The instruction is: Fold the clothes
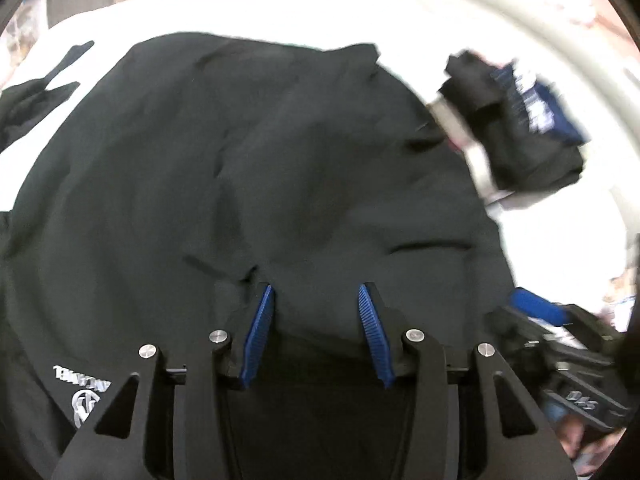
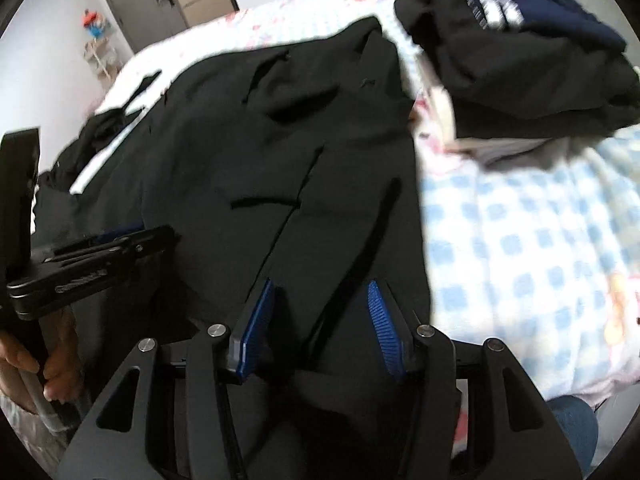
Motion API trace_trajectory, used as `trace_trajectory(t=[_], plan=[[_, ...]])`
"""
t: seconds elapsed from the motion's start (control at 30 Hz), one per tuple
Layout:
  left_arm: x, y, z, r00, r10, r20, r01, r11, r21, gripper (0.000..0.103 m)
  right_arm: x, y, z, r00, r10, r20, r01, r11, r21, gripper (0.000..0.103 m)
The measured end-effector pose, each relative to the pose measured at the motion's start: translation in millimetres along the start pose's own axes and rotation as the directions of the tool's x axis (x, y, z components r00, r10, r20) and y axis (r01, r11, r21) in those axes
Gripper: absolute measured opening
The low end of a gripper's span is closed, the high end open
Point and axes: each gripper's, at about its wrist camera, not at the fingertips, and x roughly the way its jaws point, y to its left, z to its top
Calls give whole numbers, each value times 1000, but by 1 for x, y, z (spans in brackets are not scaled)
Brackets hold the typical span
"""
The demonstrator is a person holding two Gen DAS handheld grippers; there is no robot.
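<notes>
spanning 1 black garment (image 1: 240, 160) on bed: 2 grippers, left (image 1: 316, 292) & right (image 2: 322, 292), fingers apart, nothing pinched

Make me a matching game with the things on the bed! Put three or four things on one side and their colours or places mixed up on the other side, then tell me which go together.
Things:
1. big garment
2. bed cover
3. gripper pads
4. folded pile

Colours and places:
A. bright blue and ribbed
B. black, spread out flat under both grippers
C. stacked at the far right of the bed, navy piece on top
D. blue and white checks

Pairs: 1-B, 2-D, 3-A, 4-C
</notes>
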Motion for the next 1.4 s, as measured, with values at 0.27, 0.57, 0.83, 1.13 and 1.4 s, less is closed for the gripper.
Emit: trace_trajectory(t=[0.27,0.57,0.83,1.13,1.4], plan=[[33,16,-8,988,87,-130,-85,996,17,52,19,4,-4,997,-48,-59,43,996,-81,56],[-32,23,-29,1000,-24,-9,24,1000,-16,51,-42,-5,-4,998,42,43,-41,999,-19,56],[-60,64,-112,995,25,-96,-36,992,-122,50,-35,20,-59,1000,-14,-24,13,998,-61,56],[-81,57,-155,996,13,-83,-23,993,-119,49,-24,56,-108,995,11,-103,-25,991,-134,58],[-105,70,-183,990,-138,-42,127,972,-196,49,-66,69,-118,988,145,-45,-151,976,-155,55]])
